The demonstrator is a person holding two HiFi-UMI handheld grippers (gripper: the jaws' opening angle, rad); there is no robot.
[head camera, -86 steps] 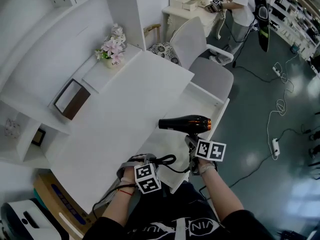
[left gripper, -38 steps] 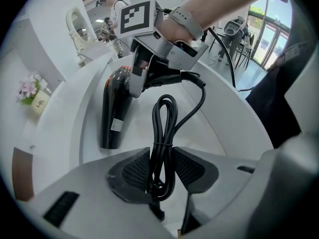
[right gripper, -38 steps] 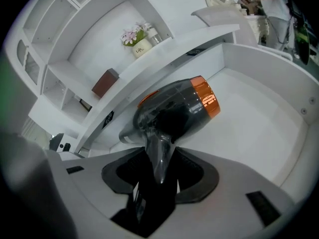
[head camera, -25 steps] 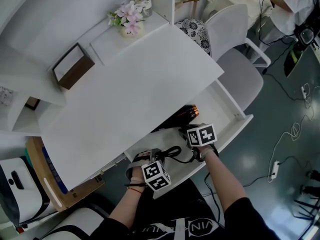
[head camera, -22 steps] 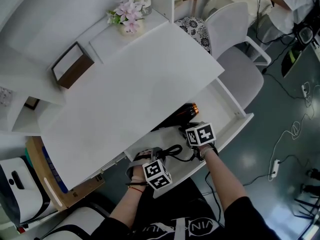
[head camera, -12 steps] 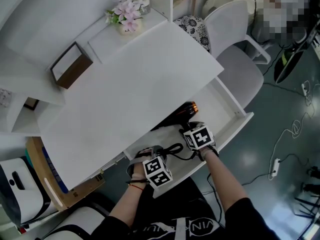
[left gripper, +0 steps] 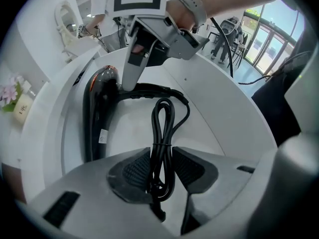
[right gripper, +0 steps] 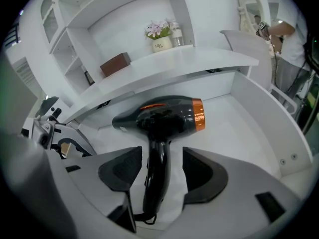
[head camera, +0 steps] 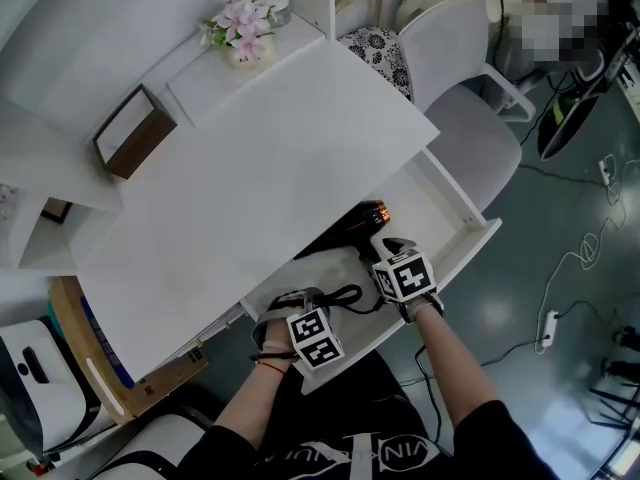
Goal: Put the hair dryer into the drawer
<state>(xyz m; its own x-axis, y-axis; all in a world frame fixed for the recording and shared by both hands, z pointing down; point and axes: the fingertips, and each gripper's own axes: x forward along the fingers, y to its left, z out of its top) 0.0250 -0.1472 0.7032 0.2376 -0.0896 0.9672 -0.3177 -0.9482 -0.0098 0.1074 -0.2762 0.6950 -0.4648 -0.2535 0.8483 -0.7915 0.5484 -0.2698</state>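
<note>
The black hair dryer [head camera: 352,226] with its orange nozzle ring lies on the floor of the open white drawer [head camera: 470,230], partly under the desk top. In the right gripper view its handle [right gripper: 157,168] runs between the jaws with a gap on each side. My right gripper [right gripper: 160,172] is open, and its jaws have just been opening. My left gripper [left gripper: 160,166] is shut on the bundled black cord [left gripper: 162,133], which leads to the dryer [left gripper: 97,113]. In the head view the left gripper [head camera: 300,306] is at the drawer's front left and the right gripper [head camera: 388,252] is behind the dryer's handle.
The white desk top [head camera: 250,168] overhangs the drawer's back. On the shelf stand a flower pot [head camera: 235,38] and a brown box [head camera: 120,143]. A white chair [head camera: 465,118] is to the right, and a cardboard box [head camera: 90,368] sits on the floor at the left.
The dryer, held up over the drawer at first, now lies in it. Over the last second the right gripper's cube rolled and drew back a little; the left gripper stayed on the cord.
</note>
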